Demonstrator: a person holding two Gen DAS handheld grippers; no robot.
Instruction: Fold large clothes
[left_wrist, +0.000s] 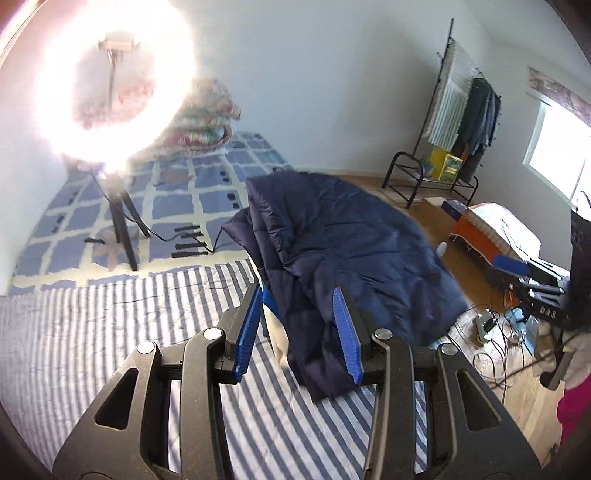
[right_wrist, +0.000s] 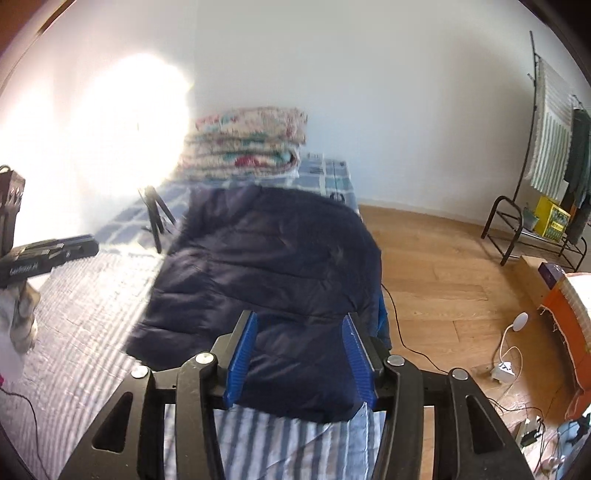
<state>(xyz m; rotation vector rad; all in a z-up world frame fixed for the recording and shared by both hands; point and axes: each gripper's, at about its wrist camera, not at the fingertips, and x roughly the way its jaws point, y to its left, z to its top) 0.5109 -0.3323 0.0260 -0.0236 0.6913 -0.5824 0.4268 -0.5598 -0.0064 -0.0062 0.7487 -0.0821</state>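
Blue-padded jaws of the left gripper (left_wrist: 299, 332) stand parted, and nothing is pinched between them; the near corner of the navy quilted jacket (left_wrist: 347, 243) shows through the gap but the pads look clear of it. Right gripper (right_wrist: 301, 356) likewise: jaws spread, the jacket's near hem lying between or just below them. Whether the pads touch the cloth cannot be told from the right wrist view; no pinch is evident, so it reads as released.

Jacket lies on the striped sheet (left_wrist: 92, 332) of the bed, already doubled over into a thick stack, its layers visible at the left edge. A pale lining or another garment peeks out beneath that edge. The right side sits close to the bed's edge, above the wood floor (right_wrist: 443, 266).

Judgement: the fold looks well along, with a further fold or a tidy-up of edges left. To do it well, both jaws should take the near hem through all layers at matching corners, lift evenly and carry it over in one sweep, keeping the bulk from sliding off the bed.

Farther off: ring light on a tripod (left_wrist: 123, 225) standing on the checked blanket (left_wrist: 221, 173), folded floral quilts (right_wrist: 251, 144) at the wall, clothes rack (left_wrist: 465, 122) beyond.
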